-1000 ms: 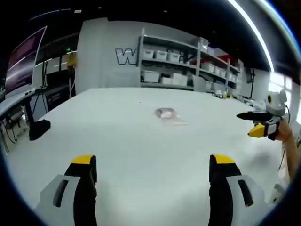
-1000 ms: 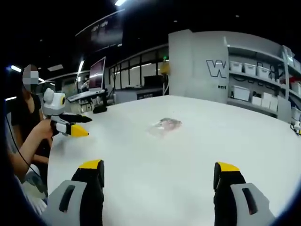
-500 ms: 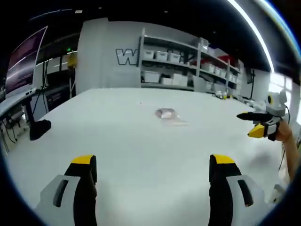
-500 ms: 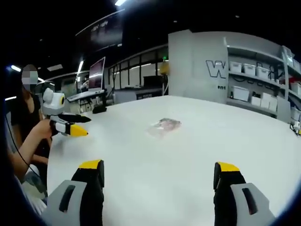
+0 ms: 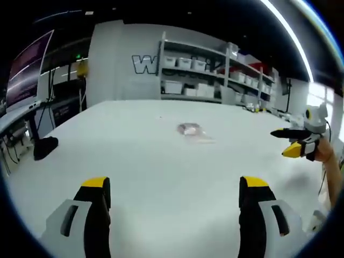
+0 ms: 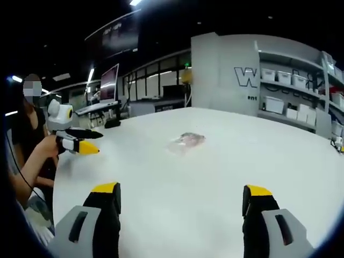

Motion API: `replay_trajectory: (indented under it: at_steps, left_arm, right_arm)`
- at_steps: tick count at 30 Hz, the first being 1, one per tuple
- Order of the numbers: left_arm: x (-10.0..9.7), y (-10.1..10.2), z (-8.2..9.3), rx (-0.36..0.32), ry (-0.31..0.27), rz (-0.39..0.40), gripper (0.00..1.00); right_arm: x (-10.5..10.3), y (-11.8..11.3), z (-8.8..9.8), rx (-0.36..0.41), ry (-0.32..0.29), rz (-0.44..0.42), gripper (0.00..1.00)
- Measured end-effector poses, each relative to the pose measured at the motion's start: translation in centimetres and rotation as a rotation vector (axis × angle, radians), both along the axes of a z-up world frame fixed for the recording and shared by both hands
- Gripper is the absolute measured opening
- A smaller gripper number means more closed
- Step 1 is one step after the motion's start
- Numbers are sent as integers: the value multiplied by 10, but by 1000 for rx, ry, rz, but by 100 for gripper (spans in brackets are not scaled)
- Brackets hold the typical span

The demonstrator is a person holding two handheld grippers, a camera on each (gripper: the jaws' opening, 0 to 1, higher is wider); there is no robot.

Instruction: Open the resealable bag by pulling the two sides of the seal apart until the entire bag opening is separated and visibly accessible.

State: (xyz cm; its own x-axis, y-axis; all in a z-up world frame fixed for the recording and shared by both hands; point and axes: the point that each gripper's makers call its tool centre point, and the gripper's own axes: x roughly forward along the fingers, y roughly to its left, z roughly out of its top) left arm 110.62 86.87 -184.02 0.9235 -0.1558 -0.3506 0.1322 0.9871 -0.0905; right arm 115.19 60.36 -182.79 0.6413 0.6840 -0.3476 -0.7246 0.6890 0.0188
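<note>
Left hand-held gripper (image 5: 174,193) sits low over the white surface (image 5: 150,166) in the left gripper view, jaws spread wide with nothing between them, and basically nothing has budged there over the last second, so the task hasn't really kicked off. The resealable bag (image 5: 189,129) is lying flat out near the middle of the surface, well apart from the jaws and looking untouched, though it's too small to tell if the seal is shut. The right hand-held gripper (image 5: 293,141) pokes in from the right edge, held in a hand off to the side. Behind are shelves of white bins (image 5: 215,72), a monitor (image 5: 27,67) on the left, nothing sitting between gripper and bag. Over in the right gripper view, the right hand-held gripper (image 6: 180,201) is also wide open and empty; the picture has drifted just a touch, which looks like the camera shifting, not the bag (image 6: 186,142). The left hand-held gripper (image 6: 80,142) hangs at the left, carried by a seated person (image 6: 27,145). Both still need to reach in.
</note>
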Motion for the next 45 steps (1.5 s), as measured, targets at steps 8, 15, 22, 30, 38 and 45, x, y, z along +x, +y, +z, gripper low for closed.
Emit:
replay_trajectory:
  at_steps: [8,15,22,30,38,45]
  left_arm:
    - [0,-1,1,-1,-4,-2,100]
    - [0,-2,0,2,1,-3,100]
    - [-1,-2,0,2,2,-1,100]
    - [0,-2,-1,4,7,-2,100]
    - [-1,-1,-1,11,4,3,100]
    - [-2,1,-1,14,5,11,100]
  right_arm:
    - [-1,0,1,7,1,2,90]
    - [-2,0,0,8,1,5,88]
    - [-2,0,0,5,-1,6,85]
    - [-3,-1,-3,7,2,5,83]
    - [-3,-1,-3,5,-4,9,82]
    - [-3,0,-4,-2,-9,15,81]
